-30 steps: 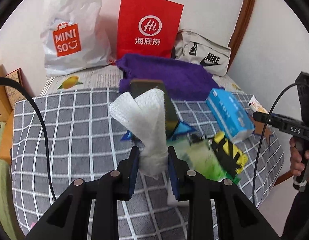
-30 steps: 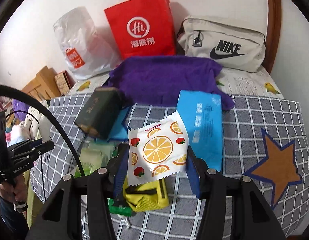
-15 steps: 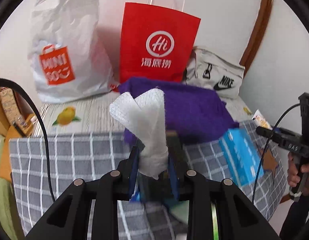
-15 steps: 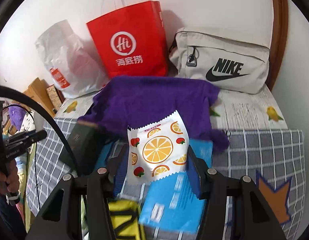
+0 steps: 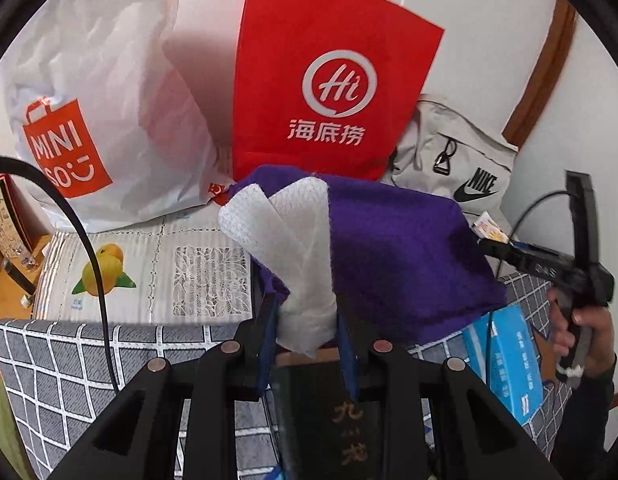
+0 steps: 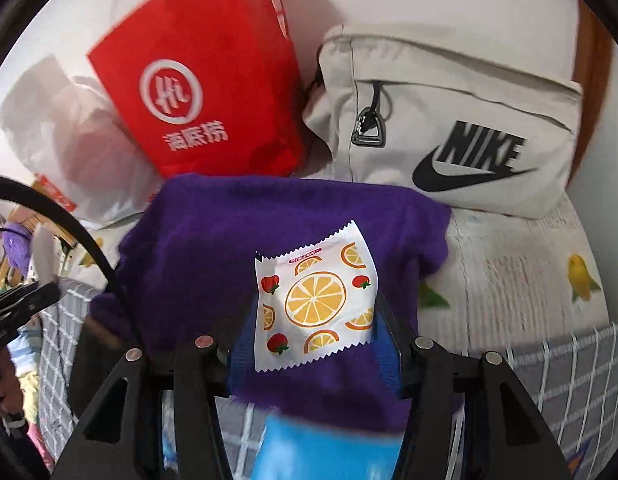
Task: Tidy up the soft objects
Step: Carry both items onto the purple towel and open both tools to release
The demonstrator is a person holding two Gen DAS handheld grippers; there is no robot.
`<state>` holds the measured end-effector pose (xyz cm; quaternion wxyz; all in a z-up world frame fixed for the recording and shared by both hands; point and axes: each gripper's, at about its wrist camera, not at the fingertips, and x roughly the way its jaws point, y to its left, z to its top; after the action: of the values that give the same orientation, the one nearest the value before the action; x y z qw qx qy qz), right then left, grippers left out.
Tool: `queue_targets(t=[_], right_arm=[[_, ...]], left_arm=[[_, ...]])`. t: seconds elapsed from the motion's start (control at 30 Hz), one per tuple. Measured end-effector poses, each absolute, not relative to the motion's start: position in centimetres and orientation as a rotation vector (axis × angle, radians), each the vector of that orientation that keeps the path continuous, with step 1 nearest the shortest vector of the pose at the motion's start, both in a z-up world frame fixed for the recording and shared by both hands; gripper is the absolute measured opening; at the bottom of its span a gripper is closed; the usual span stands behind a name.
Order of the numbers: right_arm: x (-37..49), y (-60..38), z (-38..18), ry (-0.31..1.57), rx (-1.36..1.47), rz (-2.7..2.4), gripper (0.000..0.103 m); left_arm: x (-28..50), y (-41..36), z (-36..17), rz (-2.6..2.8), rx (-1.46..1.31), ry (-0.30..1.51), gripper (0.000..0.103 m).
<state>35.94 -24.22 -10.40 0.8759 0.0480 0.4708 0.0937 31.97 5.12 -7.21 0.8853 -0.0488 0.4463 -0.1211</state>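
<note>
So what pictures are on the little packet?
Orange slices and strawberries on a white packet, clearest in the right wrist view.

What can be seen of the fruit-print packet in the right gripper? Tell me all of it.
The fruit-print packet is a small, flat white sachet, glossy like plastic film, with zigzag-cut top and bottom edges. It is printed with a large orange slice in the middle, smaller orange slices and red strawberries around it, and a small red label near the top. It looks sealed, stands upright with a slight tilt, and is clamped at both side edges by the right gripper, in front of the purple cloth. Only the blue pads can be seen touching it.
</note>
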Motion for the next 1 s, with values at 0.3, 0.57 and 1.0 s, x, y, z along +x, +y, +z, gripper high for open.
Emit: queue_targets(t=[0.3, 0.57, 1.0], right_arm=[[42.0, -23.8, -14.1, 1.083, 0.080, 0.188, 0.053], [44.2, -23.7, -16.3, 1.175, 0.063, 0.165, 0.054], [44.5, -23.4, -16.8, 1.211, 0.043, 0.211, 0.077]], left_arm=[[34.8, 5.1, -9.0, -0.240, -0.083, 0.971, 0.027], [36.6, 4.3, -9.8, -0.262, -0.082, 0.994, 0.027], [38.9, 2.0, -10.7, -0.276, -0.043, 1.054, 0.027]])
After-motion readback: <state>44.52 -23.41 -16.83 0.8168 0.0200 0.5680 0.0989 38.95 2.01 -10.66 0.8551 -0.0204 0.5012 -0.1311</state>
